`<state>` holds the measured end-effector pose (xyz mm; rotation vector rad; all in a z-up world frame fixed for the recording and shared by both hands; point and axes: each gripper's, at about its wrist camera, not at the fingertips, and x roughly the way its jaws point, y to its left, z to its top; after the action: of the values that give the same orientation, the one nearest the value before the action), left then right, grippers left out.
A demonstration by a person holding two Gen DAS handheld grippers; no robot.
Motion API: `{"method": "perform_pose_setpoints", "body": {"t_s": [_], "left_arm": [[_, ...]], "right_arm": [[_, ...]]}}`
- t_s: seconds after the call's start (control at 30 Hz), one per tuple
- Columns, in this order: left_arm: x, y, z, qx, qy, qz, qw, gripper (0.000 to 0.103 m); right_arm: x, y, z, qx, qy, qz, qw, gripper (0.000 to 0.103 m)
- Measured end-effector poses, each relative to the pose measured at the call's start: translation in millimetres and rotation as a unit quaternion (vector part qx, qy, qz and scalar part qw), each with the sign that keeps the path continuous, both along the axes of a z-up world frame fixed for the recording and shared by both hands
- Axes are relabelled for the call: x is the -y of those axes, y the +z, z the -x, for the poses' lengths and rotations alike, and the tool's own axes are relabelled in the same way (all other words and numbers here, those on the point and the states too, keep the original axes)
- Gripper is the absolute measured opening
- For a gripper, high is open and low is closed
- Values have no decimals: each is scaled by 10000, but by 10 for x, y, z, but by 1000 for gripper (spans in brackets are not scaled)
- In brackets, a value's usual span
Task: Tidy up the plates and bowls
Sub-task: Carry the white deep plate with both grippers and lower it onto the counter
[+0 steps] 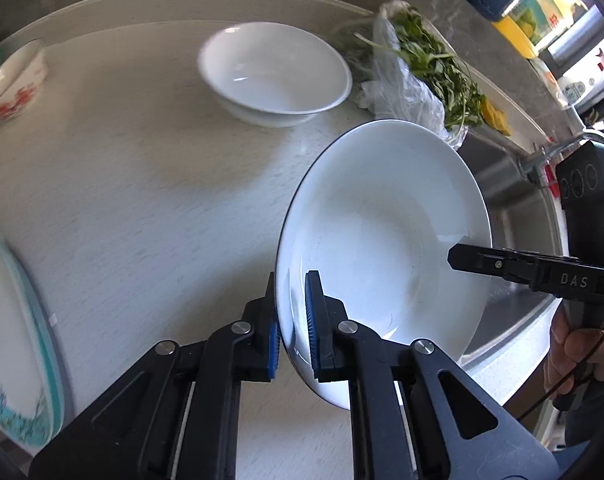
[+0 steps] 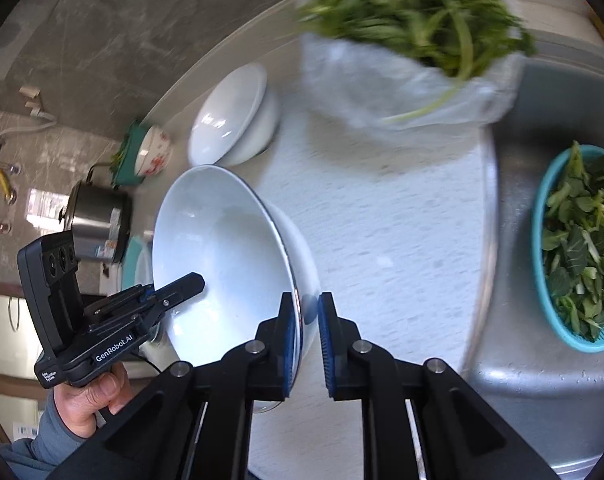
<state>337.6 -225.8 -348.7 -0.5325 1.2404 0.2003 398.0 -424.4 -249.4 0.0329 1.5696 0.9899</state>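
both the left gripper (image 1: 291, 320) and the right gripper (image 2: 306, 336) pinch one white plate (image 1: 382, 236), fingers narrow on its rim; white bowl (image 1: 273, 74), red bowl (image 1: 15, 80) and green plate (image 1: 17, 312) wait apart on the counter (image 1: 141, 200); sorting barely begun

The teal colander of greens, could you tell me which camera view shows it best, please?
The right wrist view shows it best: the teal colander sits in the steel sink at the right edge, leafy greens filling it, though the frame cuts off its far side. The left wrist view shows only part of the sink, not the colander.
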Motion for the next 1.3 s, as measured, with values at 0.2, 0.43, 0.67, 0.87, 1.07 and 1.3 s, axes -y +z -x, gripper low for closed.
{"method": "perform_pose_setpoints", "body": {"t_s": [0.2,0.43,0.67,0.87,1.07,1.3], "left_arm": [[-182,104,554,-199,499,69,9985,9],[-236,65,1064,-403,845,90,9956,9],[-303,-106,1286,-502,1010,168,9935,9],[-339,-262,1320,-593,988,182,9932,9],[-383,-322,1297,-520,1058,258,9927,11],[-534,90,1333,-94,1058,396,9936,85]], "right_arm": [[-272,20,330,-165,448,-93,9988,16],[-505,-68,627,-404,814,-56,9958,16],[-588,-257,737,-623,923,77,9938,16],[-636,-369,787,-655,922,162,9934,16],[-629,-366,744,-679,924,132,9933,19],[-433,-122,599,-444,691,-193,9964,69]]}}
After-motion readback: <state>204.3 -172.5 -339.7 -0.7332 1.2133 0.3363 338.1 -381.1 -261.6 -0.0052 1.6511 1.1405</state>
